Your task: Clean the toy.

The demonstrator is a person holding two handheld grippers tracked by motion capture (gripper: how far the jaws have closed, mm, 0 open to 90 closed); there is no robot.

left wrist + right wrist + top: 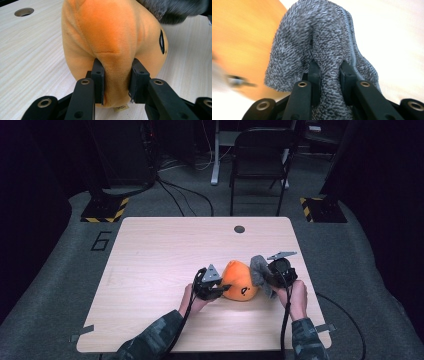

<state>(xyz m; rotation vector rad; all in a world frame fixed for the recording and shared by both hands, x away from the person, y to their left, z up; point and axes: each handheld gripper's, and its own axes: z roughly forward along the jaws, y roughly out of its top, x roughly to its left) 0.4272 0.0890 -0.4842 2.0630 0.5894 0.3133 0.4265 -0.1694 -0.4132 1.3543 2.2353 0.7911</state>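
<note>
- Black pads (97, 75) of the left gripper (117, 82) pinch a fold of the orange plush toy (112, 37), which sits on the table (150, 255).
- Right gripper (329, 77) clamps a grey cloth (317, 37) against the toy's side.
- Plush looks light, soft and squashy; a bunched fold gives the surest hold.

A pale wooden surface (165, 260) with a round hole (239, 229) stands on grey carpet (60, 285) marked "6". Behind it, a black chair (260, 155), trailing cables (180, 195), striped floor plates (105, 210), dark surroundings
</note>
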